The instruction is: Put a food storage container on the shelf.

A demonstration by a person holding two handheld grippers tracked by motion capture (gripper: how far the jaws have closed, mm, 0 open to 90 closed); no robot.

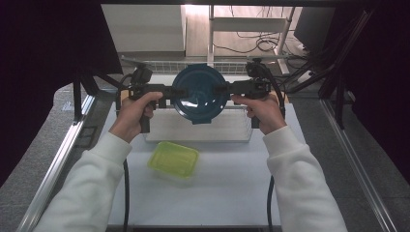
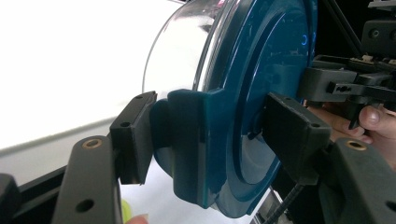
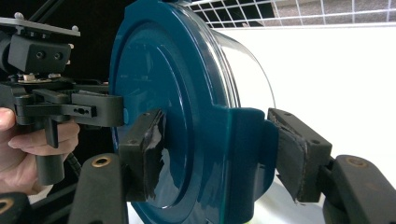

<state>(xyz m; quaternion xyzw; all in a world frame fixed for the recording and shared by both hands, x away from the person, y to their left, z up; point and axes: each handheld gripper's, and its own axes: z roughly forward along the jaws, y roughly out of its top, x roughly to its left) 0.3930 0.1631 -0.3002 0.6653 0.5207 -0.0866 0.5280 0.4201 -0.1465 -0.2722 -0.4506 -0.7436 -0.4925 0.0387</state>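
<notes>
A round clear container with a blue lid (image 1: 199,94) hangs on its side above the table, lid towards me, held between both grippers. My left gripper (image 1: 167,95) is shut on the lid's left clip, my right gripper (image 1: 226,90) on the right clip. In the left gripper view the blue lid (image 2: 261,93) and its clip (image 2: 187,140) sit between the left gripper's (image 2: 210,135) pads; the right gripper's body (image 2: 345,86) is beyond. In the right gripper view the right gripper (image 3: 219,154) clamps the clip (image 3: 247,149) of the lid (image 3: 159,84); the left gripper's body (image 3: 70,109) is at left.
A yellow-green rectangular tub (image 1: 174,159) lies on the white table (image 1: 232,183) in front of me. A white wire rack (image 1: 203,128) stands below the held container. Metal frame rails (image 1: 58,159) run along both sides of the table.
</notes>
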